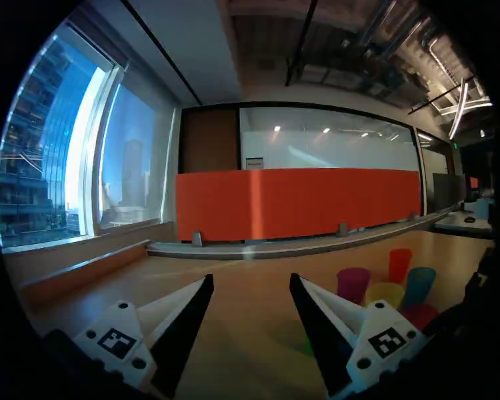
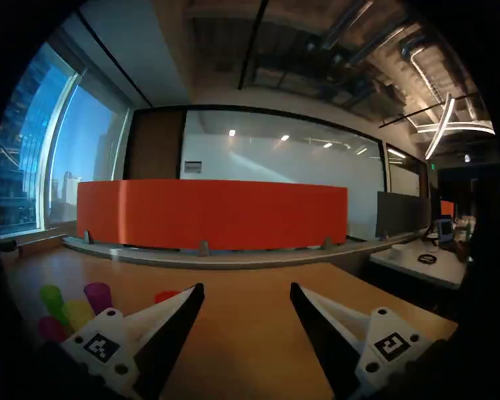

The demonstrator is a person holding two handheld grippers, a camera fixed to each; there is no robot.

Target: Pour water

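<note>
Hovering above the wooden table (image 1: pixel 247 327), the left gripper (image 1: pixel 251 280) gapes wide, empty; the right gripper (image 2: pixel 247 288) too, nothing between its fingers (image 2: pixel 173 333); the coloured cups (image 1: pixel 385 293) cluster near, between the two; whichever holds water I cannot tell; best to swing in low, straddle one outer cup squarely, keep it upright.

Black-faced white jaws, square coded tags (image 1: pixel 117 342)

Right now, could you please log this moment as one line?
left tongs: open, empty | right tongs: open, empty | cups: grouped on table, untouched | pouring: not started
</note>
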